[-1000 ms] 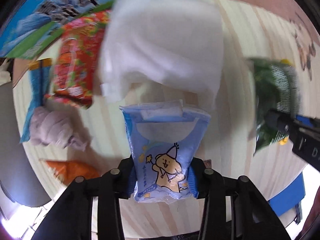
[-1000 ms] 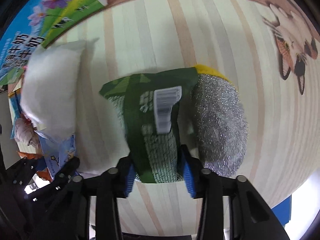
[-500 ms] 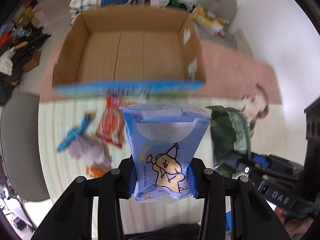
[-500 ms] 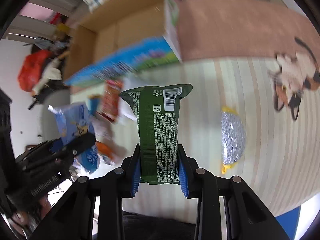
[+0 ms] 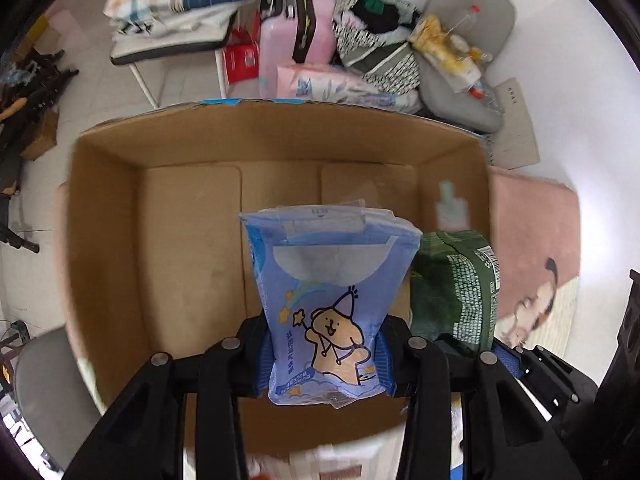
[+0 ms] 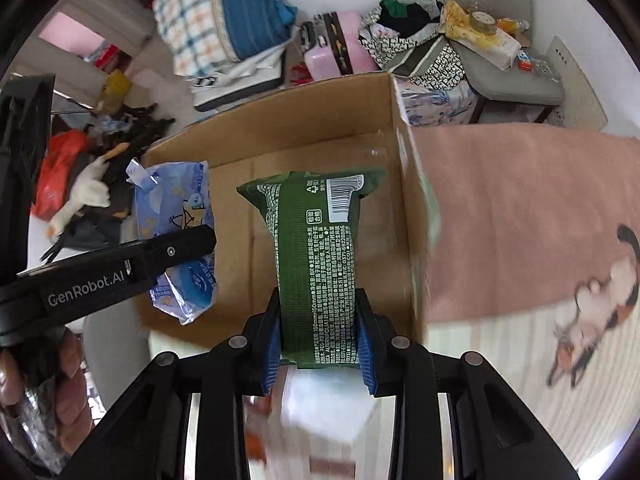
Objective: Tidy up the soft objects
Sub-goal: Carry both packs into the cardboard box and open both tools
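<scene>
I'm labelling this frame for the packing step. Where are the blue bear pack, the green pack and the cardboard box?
blue bear pack (image 5: 328, 312): left wrist view, on the printed front near the bear.
green pack (image 6: 316, 256): right wrist view, on the text-covered back.
cardboard box (image 5: 192, 240): left wrist view, on the bare inner floor.

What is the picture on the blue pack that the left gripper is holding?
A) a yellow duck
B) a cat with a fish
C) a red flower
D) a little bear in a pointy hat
D: the blue pack, pinched in the left gripper over the cardboard box, shows a cartoon bear in a pointed hat holding a star wand.
</scene>
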`<state>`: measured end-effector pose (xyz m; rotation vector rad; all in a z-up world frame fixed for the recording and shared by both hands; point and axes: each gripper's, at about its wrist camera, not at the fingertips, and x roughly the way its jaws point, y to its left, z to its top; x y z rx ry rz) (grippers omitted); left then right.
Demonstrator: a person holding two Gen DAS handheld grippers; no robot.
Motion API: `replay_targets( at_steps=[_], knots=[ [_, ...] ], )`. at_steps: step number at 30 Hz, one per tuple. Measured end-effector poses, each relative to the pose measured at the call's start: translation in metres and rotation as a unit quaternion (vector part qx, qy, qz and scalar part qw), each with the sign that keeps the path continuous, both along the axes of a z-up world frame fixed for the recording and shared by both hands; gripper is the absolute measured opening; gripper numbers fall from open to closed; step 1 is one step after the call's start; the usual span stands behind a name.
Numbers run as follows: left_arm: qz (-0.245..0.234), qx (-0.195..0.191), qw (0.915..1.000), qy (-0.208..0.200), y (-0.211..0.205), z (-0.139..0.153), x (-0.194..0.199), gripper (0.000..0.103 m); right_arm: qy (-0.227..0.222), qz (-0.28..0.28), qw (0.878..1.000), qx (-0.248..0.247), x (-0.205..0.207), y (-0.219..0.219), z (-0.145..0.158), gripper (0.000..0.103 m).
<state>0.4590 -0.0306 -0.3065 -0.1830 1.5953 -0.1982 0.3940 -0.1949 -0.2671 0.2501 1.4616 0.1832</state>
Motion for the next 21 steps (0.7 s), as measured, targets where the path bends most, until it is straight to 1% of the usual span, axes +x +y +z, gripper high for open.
replay_targets(
  at_steps=[4, 7, 10, 12, 13, 14, 15, 17, 18, 19, 20, 21],
  knots=[
    [0.001, -0.014, 0.9993, 0.036, -0.001, -0.045, 0.035, 0.038, 0.016, 0.003, 1.000, -0.021, 0.043, 0.012, -0.042, 0.034],
    [-0.005, -0.008, 0.9990, 0.044, -0.007, -0.063, 0.048, 0.038, 0.020, 0.008, 0.999, -0.032, 0.062, 0.016, -0.065, 0.034],
    [-0.022, -0.005, 0.9984, 0.051, -0.015, -0.073, 0.052, 0.041, 0.024, 0.015, 0.998, -0.047, 0.077, 0.021, -0.081, 0.034],
    [-0.024, 0.003, 0.9984, 0.051, -0.017, -0.075, 0.053, 0.043, 0.027, 0.019, 0.998, -0.056, 0.084, 0.023, -0.092, 0.034],
    [-0.022, 0.001, 0.9983, 0.054, -0.016, -0.075, 0.052, 0.046, 0.031, 0.023, 0.998, -0.059, 0.089, 0.023, -0.098, 0.035],
    [-0.021, -0.006, 0.9981, 0.058, -0.016, -0.075, 0.051, 0.054, 0.034, 0.022, 0.997, -0.059, 0.092, 0.023, -0.102, 0.035],
    [-0.024, -0.010, 0.9978, 0.061, -0.016, -0.073, 0.050, 0.058, 0.035, 0.022, 0.997, -0.058, 0.094, 0.024, -0.103, 0.037],
    [-0.033, 0.008, 0.9982, 0.049, -0.017, -0.066, 0.048, 0.073, 0.038, 0.023, 0.998, -0.043, 0.094, 0.026, -0.102, 0.050],
    [-0.038, 0.017, 0.9984, 0.038, -0.016, -0.059, 0.045, 0.077, 0.039, 0.024, 0.998, -0.040, 0.093, 0.027, -0.100, 0.053],
    [-0.043, 0.025, 0.9983, 0.032, -0.016, -0.054, 0.044, 0.088, 0.039, 0.025, 0.998, -0.040, 0.090, 0.028, -0.097, 0.059],
    [-0.041, 0.033, 0.9983, 0.027, -0.013, -0.047, 0.040, 0.094, 0.037, 0.025, 0.998, -0.041, 0.087, 0.030, -0.093, 0.064],
    [-0.036, 0.034, 0.9986, 0.020, -0.010, -0.041, 0.037, 0.094, 0.037, 0.027, 0.998, -0.045, 0.084, 0.032, -0.088, 0.068]
  ],
)
